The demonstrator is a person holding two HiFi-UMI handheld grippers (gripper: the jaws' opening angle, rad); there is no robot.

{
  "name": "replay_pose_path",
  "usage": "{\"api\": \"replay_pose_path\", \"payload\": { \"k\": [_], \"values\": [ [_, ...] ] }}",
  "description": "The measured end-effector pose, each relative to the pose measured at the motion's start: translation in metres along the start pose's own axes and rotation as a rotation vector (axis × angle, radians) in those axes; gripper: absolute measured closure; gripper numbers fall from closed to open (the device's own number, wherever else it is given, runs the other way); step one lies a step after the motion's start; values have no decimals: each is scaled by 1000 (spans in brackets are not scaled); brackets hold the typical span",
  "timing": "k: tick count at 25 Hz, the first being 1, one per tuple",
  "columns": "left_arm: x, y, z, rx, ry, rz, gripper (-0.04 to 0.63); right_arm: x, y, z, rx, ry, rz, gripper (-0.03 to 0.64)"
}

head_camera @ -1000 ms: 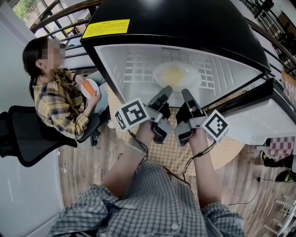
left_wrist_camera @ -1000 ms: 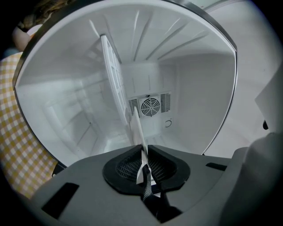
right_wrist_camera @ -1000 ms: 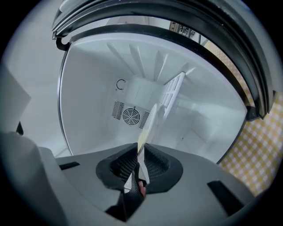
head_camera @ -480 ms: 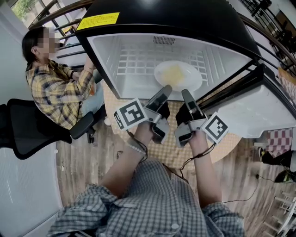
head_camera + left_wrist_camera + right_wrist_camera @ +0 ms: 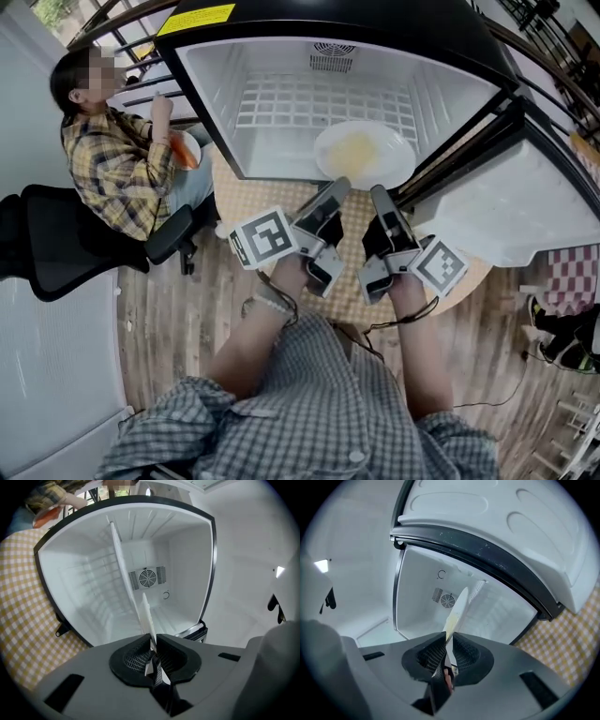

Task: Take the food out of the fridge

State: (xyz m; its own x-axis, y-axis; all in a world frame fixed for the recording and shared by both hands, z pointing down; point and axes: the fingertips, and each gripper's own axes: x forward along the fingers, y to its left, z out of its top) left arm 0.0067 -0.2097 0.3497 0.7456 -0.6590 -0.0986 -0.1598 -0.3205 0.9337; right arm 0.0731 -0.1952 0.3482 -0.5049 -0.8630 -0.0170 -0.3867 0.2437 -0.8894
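A white plate (image 5: 364, 155) with pale yellow food on it hangs at the mouth of the open black fridge (image 5: 234, 112), level. My left gripper (image 5: 337, 187) is shut on its near rim, and my right gripper (image 5: 380, 194) is shut on the same rim just to the right. In the left gripper view the plate (image 5: 145, 613) shows edge-on, pinched between the pads of the left gripper (image 5: 153, 641). The right gripper view shows the plate (image 5: 457, 609) edge-on too, clamped in the right gripper (image 5: 447, 641). A wire shelf (image 5: 281, 103) lies inside the fridge behind the plate.
The fridge door (image 5: 506, 216) stands swung open at the right. The fridge rests on a table with a yellow checked cloth (image 5: 258, 199). A seated person in a plaid shirt (image 5: 117, 164) eats at the left, on a black chair (image 5: 66, 248). Wooden floor lies below.
Both grippers have drawn the plate from over the wire shelf out to the fridge's front edge. The seated person has raised a hand toward the face.
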Motion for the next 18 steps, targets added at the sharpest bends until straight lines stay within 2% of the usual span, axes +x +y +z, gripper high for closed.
{"api": "replay_pose_path", "payload": {
  "k": [5,8,11,18],
  "values": [
    [-14,7,-23,-12,14,23,551,-21,-11,-15,-20,41,-23,575],
    [-20,10,-35,-50,19,18,551,-29,-18,-23,-21,63,-29,575],
    [-27,23,-45,-45,45,62,551,-36,-25,-29,-35,80,-33,575],
    [-33,45,-67,-100,76,92,551,-48,-51,-48,37,108,-76,574]
  ]
}}
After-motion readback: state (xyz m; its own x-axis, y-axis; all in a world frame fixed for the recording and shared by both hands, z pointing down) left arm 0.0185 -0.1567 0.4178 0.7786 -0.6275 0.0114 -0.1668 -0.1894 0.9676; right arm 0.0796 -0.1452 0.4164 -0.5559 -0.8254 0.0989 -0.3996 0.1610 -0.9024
